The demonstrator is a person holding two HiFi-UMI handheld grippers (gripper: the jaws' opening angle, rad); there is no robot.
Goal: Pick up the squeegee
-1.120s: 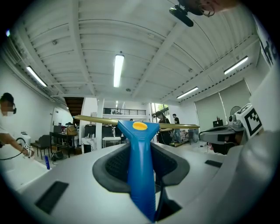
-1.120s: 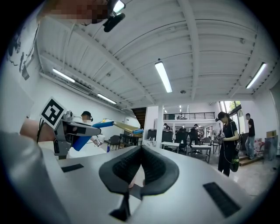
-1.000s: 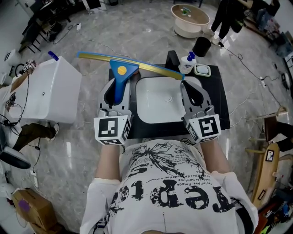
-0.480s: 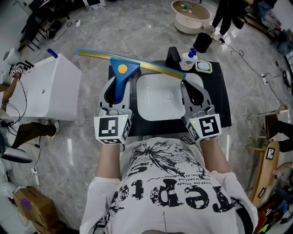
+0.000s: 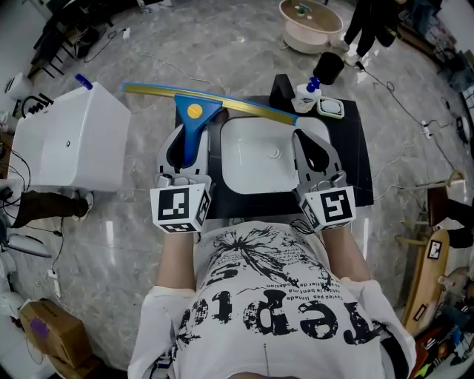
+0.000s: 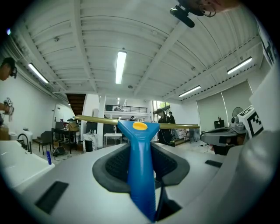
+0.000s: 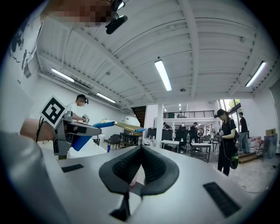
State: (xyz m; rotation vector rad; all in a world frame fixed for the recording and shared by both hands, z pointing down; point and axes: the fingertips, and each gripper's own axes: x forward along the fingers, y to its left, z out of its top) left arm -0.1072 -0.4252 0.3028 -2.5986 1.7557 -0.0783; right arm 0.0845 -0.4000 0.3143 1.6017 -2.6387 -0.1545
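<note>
The squeegee (image 5: 194,113) has a blue handle with a yellow dot and a long yellow blade, and it is held up level over the black table's left end. My left gripper (image 5: 190,139) is shut on the blue handle. In the left gripper view the handle (image 6: 141,148) runs up between the dark pads (image 6: 170,166), with the blade crosswise beyond them. My right gripper (image 5: 310,141) hangs over the basin's right side with its pads together and nothing between them. In the right gripper view my right gripper (image 7: 140,154) is shut, and the squeegee (image 7: 97,124) shows at the left.
A white basin (image 5: 231,185) sits in the black table (image 5: 357,152). Behind it stand a blue-capped bottle (image 5: 305,95), a soap dish (image 5: 329,109) and a black cup (image 5: 326,72). A white box (image 5: 70,141) stands at the left. A round tub (image 5: 307,26) and a person (image 5: 370,22) are farther back.
</note>
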